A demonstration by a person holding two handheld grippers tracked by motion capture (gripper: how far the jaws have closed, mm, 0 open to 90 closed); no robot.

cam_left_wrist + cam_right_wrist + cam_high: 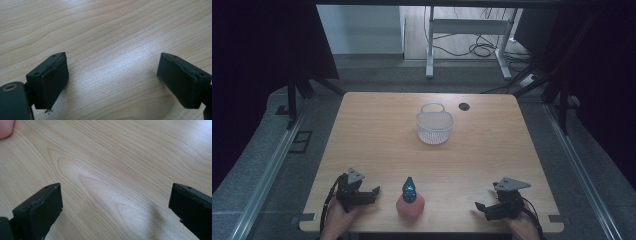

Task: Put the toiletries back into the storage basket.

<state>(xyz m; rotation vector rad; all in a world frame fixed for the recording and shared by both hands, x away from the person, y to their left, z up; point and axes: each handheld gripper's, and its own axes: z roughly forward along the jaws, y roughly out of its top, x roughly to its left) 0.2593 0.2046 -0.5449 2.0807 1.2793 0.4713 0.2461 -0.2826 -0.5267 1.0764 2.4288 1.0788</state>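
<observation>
With both grippers (371,192) (480,207) spread empty, we approach the near pink block (410,206) and blue figure (408,189) squarely.

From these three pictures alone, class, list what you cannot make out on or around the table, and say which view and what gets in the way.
- Blue object, high view: too small to tell what it is.
- Pink object under it, high view: too small to identify; in the right gripper view the top-left corner crops it.
- White basket, high view: too far to see whether anything lies inside.
- The person, high view: the bottom edge cuts off everything beyond the hands.
</observation>
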